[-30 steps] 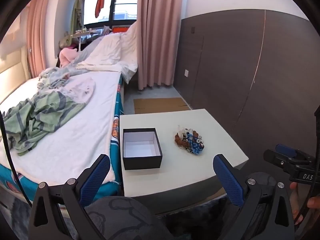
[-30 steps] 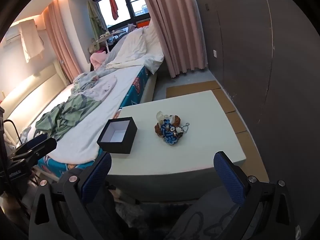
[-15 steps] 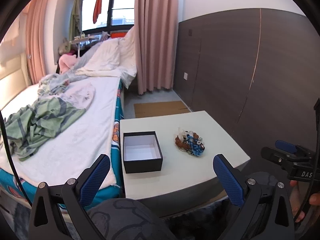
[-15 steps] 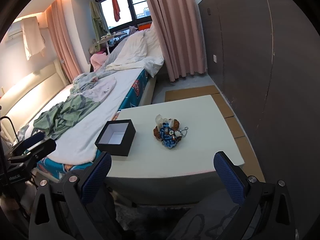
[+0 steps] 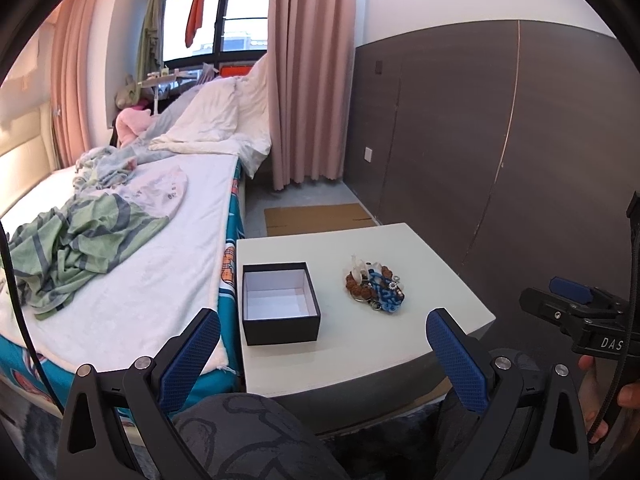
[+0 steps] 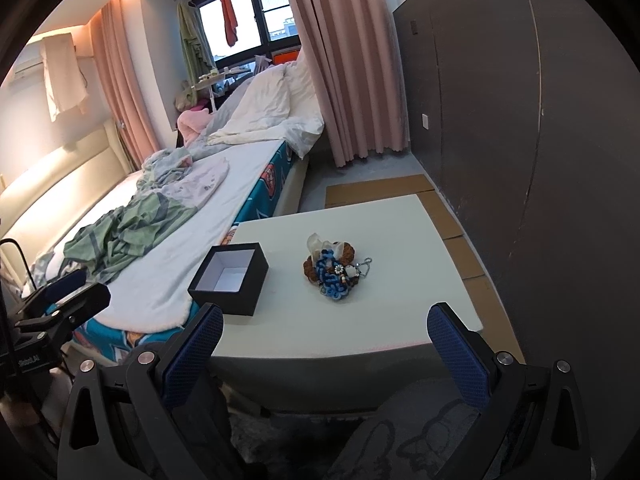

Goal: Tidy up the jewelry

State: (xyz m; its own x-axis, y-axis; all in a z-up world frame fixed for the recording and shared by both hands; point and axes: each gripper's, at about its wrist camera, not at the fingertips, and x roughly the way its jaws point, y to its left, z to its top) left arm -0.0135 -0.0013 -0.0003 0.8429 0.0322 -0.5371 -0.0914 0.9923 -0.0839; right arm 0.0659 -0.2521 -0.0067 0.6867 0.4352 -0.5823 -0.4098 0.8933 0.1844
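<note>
Both wrist cameras look down from short of the table (image 5: 400, 344), sharing box (image 6: 229, 278) and jewelry pile (image 6: 336, 270) ahead.

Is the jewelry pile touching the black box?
Apart. The left wrist view shows bare white tabletop between the jewelry pile and the open black box; the right wrist view agrees.

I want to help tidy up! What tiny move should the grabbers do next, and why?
Probably bring the right gripper forward over the jewelry pile. Both grippers are open and hold nothing, short of the table, and the black box beside the pile is empty.
</note>
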